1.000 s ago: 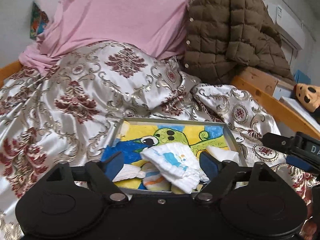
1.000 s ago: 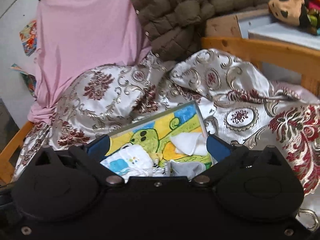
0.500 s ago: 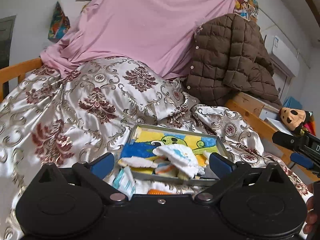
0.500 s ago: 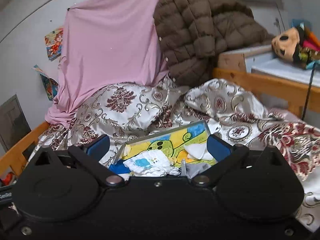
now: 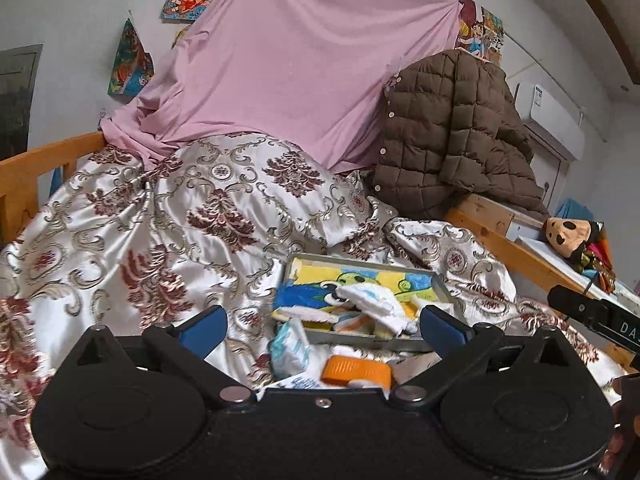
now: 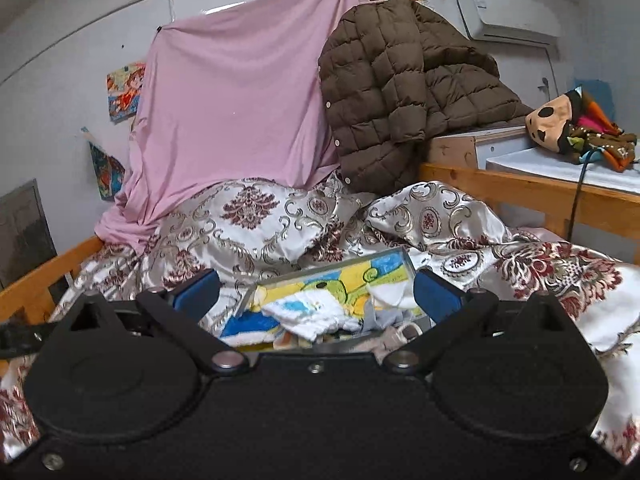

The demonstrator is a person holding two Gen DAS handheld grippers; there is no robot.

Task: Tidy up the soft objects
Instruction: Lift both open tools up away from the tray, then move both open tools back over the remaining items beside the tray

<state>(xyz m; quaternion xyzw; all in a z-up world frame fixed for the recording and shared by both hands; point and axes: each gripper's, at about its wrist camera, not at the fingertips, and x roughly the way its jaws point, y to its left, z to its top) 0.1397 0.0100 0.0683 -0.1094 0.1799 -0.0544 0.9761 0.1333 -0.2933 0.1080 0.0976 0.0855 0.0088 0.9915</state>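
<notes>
A grey tray (image 5: 440,285) with a yellow, green and blue cartoon picture lies on the bed; it also shows in the right wrist view (image 6: 408,258). Small cloths lie in it, among them a white and blue folded one (image 5: 374,299) (image 6: 308,310) and a white one (image 6: 390,293). A white and blue packet (image 5: 290,346) and an orange-lidded item (image 5: 356,370) lie on the bedding in front of the tray. My left gripper (image 5: 322,326) is open and empty, back from the tray. My right gripper (image 6: 316,290) is open and empty, in front of the tray.
Patterned satin bedding (image 5: 160,240) covers the bed. A pink sheet (image 5: 300,80) hangs behind it. A brown quilted jacket (image 5: 452,132) lies on the wooden frame (image 6: 520,192). A plush toy (image 6: 576,128) sits on a white surface at the right.
Both grippers have drawn back and up from the tray, which now looks smaller. The packet and the orange-lidded item have come into the left wrist view. Both stay open and empty.
</notes>
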